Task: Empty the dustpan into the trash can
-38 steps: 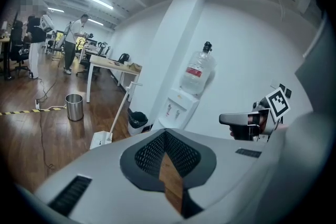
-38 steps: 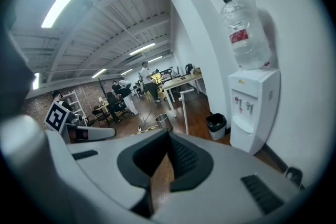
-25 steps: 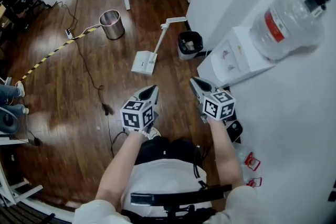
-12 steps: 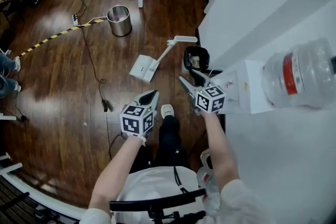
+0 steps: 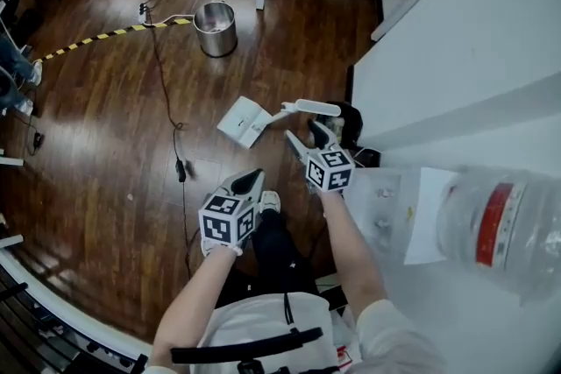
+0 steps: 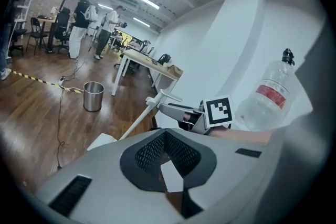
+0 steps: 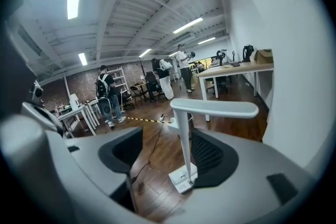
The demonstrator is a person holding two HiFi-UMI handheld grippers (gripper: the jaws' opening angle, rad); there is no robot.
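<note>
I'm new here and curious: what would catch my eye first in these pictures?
A white long-handled plastic dustpan stands on the dark wooden floor at the centre. The right gripper, its jaws just opening, reaches toward the handle, seen between them ungripped. A shiny steel can stands farther off.

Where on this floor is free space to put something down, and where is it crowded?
Free: the floor between the metal bucket and the dustpan, and the wide patch left of the black cable. Crowded: where trash can, dustpan handle and water dispenser stand close.
</note>
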